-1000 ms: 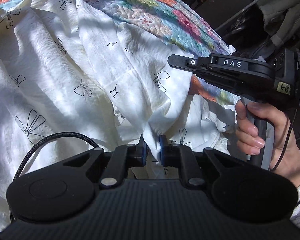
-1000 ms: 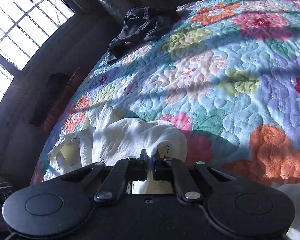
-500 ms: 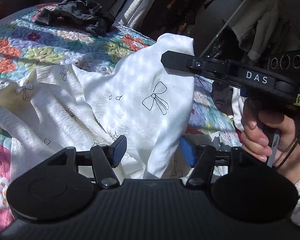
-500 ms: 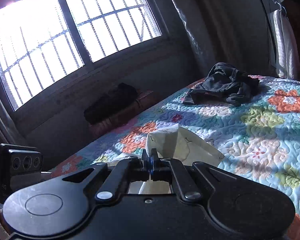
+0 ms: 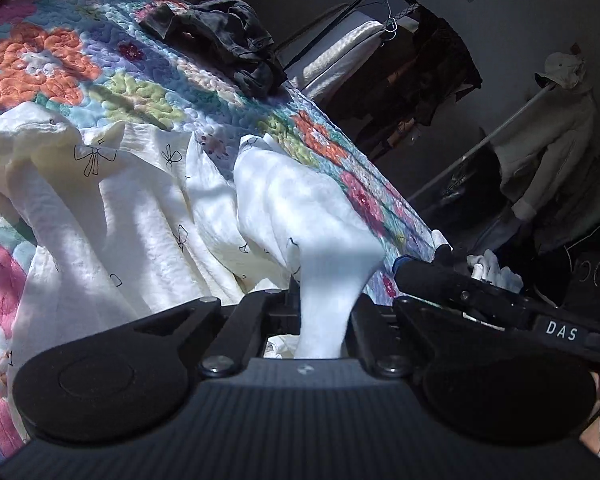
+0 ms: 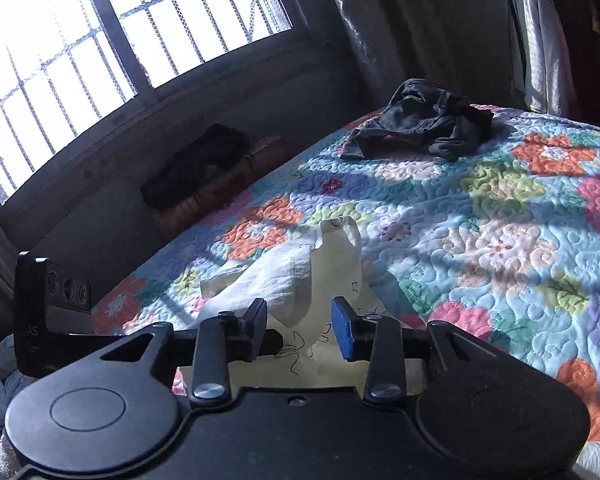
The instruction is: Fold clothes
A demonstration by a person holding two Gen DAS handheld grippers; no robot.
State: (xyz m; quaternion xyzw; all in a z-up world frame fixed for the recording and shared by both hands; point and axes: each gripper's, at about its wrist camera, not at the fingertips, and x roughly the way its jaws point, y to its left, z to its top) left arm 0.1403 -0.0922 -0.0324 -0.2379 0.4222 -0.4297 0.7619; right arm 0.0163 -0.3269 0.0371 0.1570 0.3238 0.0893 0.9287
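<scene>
A white garment with small black bow prints (image 5: 140, 216) lies rumpled on the floral quilt (image 5: 60, 64). My left gripper (image 5: 324, 312) is shut on a raised fold of this garment, which bunches up between its fingers. My right gripper (image 6: 300, 322) is open, its blue pads apart on either side of a loose fold of the same garment (image 6: 300, 280); the fold is not pinched. The right gripper also shows in the left wrist view (image 5: 480, 300), at the right.
A dark crumpled garment (image 6: 420, 124) lies at the far end of the quilt (image 6: 500, 220). A barred window (image 6: 100, 40) is on the far wall. A clothes rack with hanging clothes (image 5: 428, 60) and a pale jacket (image 5: 556, 152) stand beside the bed.
My left gripper opened half a second ago and has now closed on a fold of the white garment. My right gripper, shut on the fabric before, has opened.
</scene>
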